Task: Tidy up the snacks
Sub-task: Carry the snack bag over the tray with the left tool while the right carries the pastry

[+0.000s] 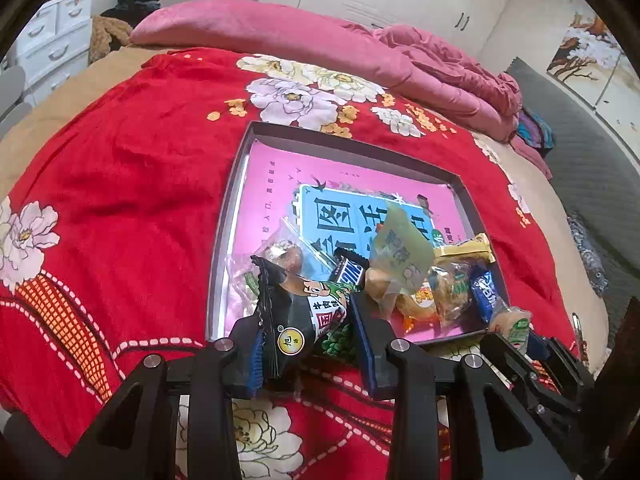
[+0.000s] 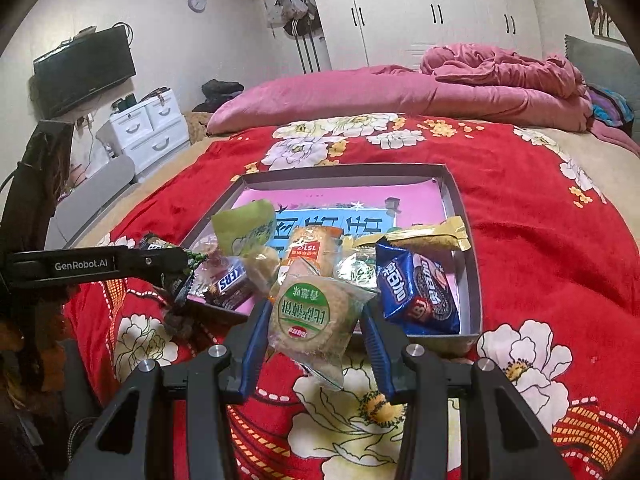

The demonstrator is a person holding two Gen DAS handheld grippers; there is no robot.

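My left gripper (image 1: 308, 344), angled down at the tray's (image 1: 224, 216) near edge, clamps a black snack packet (image 1: 288, 312); my right gripper (image 2: 316, 344), alongside, pinches a rice cracker packet (image 2: 312, 316).

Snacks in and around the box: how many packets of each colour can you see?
Blue Oreo packet: 1
Gold packet: 1
Black packet, in the left hand-held gripper: 1
Brown Snickers bar: 1
Light green packet: 1
Orange packet: 1
Clear green-label packets: 2, one in the box, one round cake in the right hand-held gripper
Plain clear packet: 1
Total: 9
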